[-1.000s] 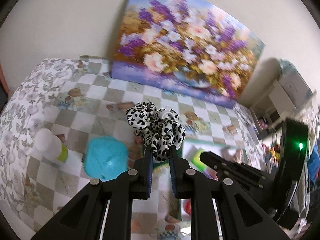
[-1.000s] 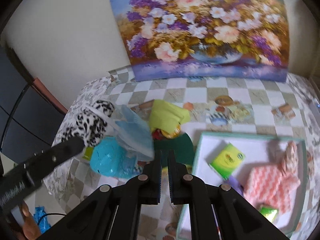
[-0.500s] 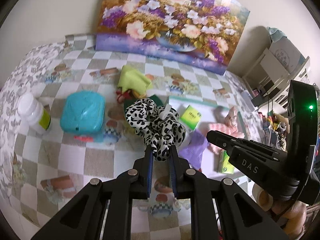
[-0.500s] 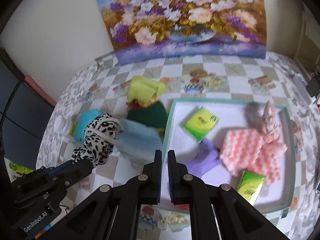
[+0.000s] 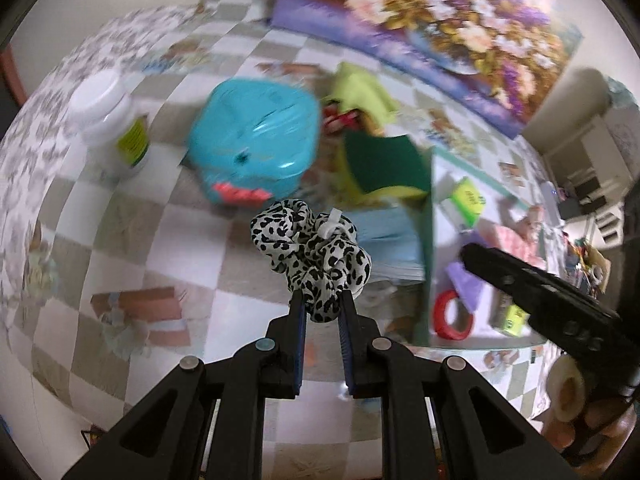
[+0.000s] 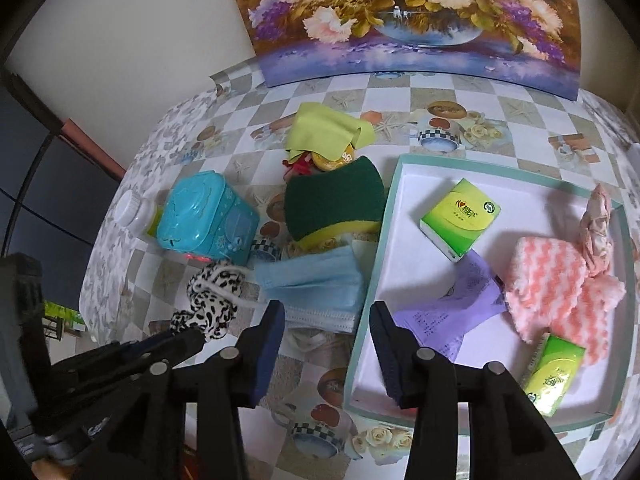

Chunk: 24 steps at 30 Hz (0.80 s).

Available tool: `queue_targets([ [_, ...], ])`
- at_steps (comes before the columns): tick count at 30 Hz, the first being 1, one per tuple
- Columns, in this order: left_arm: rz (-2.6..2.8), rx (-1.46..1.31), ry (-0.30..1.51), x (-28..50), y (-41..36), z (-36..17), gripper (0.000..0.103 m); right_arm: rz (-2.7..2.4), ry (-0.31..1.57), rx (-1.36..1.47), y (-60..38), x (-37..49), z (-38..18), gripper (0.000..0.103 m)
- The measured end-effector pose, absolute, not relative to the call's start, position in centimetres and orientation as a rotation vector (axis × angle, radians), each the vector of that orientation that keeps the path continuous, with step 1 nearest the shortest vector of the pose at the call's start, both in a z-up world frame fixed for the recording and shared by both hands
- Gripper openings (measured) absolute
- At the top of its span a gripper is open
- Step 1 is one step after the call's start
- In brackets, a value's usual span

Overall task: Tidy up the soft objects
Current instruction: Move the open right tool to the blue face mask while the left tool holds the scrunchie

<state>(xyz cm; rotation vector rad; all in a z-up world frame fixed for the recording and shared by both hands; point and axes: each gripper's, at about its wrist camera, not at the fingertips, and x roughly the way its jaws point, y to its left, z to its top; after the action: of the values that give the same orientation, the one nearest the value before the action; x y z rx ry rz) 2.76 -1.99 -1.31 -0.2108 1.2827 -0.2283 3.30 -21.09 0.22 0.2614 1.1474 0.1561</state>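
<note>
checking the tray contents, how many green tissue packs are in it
2: one tissue pack lies near the tray's far left corner, the other at its near right edge. More could hide under the cloths.

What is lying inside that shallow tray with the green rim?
Inside the tray lie two green tissue packs, a purple paper slip, a pink-and-white cloth and a pink scrunchie. A red ring shows too. Whatever lies beneath the cloth is hidden.
</note>
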Motion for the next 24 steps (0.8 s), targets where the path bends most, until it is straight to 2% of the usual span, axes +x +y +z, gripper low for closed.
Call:
queue_targets([
  [10,-0.111,-0.274,1.406,4.1,1.1,-5.1,0.016,0.214,1.178,0.225,-18.0,4.5,-1.4,0.048],
  [24,-0.051,-0.337,1.436,5.1,4.0,-6.4,0.016,0.174,1.302,0.087,-15.2,6.2,-6.0,0.048],
])
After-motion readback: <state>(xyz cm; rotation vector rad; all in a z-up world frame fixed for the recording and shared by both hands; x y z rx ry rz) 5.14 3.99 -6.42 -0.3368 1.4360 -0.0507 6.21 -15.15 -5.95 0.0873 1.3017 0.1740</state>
